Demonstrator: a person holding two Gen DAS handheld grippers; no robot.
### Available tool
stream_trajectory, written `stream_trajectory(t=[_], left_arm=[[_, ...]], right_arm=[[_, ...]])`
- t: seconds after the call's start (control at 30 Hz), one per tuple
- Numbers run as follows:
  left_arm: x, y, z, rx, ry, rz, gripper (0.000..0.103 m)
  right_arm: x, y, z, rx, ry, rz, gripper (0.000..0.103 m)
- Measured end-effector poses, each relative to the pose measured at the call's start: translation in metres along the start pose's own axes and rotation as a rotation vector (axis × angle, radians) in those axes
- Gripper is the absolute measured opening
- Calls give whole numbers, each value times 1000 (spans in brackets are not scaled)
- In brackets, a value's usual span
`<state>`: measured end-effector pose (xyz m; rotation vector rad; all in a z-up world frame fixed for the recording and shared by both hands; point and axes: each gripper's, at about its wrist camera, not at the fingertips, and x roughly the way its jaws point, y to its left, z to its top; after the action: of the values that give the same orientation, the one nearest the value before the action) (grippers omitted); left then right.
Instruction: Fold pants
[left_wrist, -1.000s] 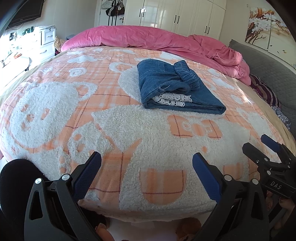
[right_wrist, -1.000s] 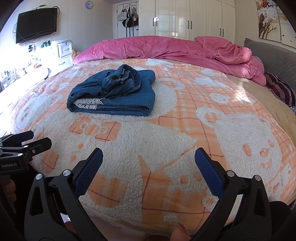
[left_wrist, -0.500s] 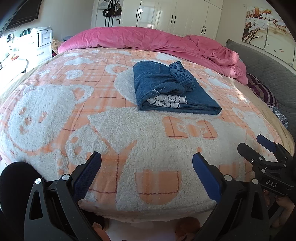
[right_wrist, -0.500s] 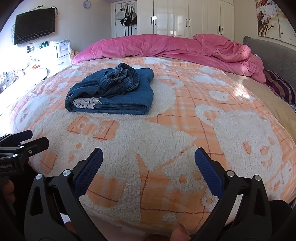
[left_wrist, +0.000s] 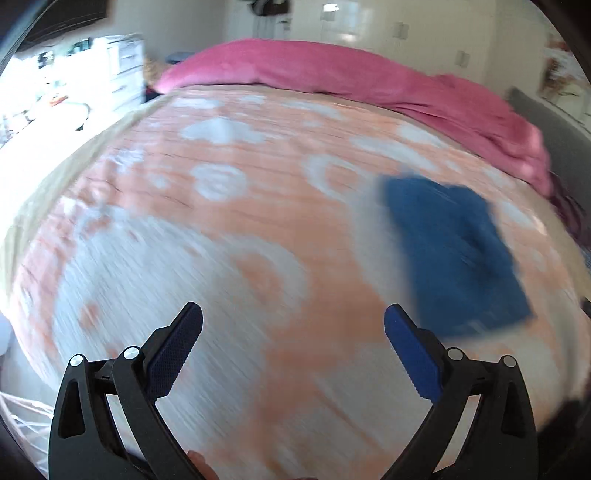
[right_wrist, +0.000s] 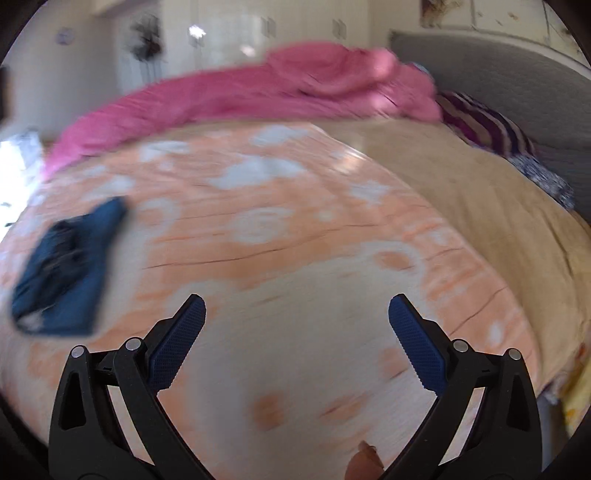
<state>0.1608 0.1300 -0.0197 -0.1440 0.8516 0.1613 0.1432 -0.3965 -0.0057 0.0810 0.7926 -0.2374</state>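
The folded blue denim pants (left_wrist: 458, 254) lie on the orange and white fleece blanket (left_wrist: 240, 229), at the right of the blurred left wrist view. In the right wrist view the pants (right_wrist: 66, 269) sit at the far left. My left gripper (left_wrist: 293, 347) is open and empty above the near part of the bed, left of the pants. My right gripper (right_wrist: 297, 339) is open and empty, well to the right of the pants. Both views are motion-blurred.
A pink duvet (left_wrist: 332, 74) is bunched along the far side of the bed. A beige sheet (right_wrist: 480, 206) and a striped pillow (right_wrist: 484, 125) lie by the grey headboard (right_wrist: 517, 88). White furniture (left_wrist: 118, 70) stands at the left.
Both grippers have swung outward, the left one to the left and the right one to the right. The pants have slid toward the edges of both views. Both stay open.
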Motion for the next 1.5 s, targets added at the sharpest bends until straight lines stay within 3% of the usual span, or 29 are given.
stream_trajectory(t=[0.1, 0.2, 0.27, 0.3, 0.37, 0.47, 0.6, 1.5], left_arm=[[43, 33, 44, 45, -3, 175, 98], [112, 60, 64, 70, 172, 195, 99], [118, 73, 59, 24, 93, 100, 99], [109, 75, 57, 13, 55, 83, 99], [108, 75, 57, 10, 57, 77, 99], [107, 68, 56, 34, 63, 107, 99], [107, 72, 58, 28, 65, 100, 99], [110, 71, 56, 31, 66, 103, 99]], right_arm=[[48, -53, 38, 81, 81, -67, 94], [108, -87, 63, 124, 151, -176, 94], [153, -92, 51, 89, 235, -289, 95], [156, -94, 48, 115, 234, -260, 95], [136, -105, 47, 174, 183, -204, 95], [138, -115, 44, 211, 205, -162, 95], [137, -112, 45, 182, 207, -191, 95], [139, -112, 44, 186, 207, -188, 95]])
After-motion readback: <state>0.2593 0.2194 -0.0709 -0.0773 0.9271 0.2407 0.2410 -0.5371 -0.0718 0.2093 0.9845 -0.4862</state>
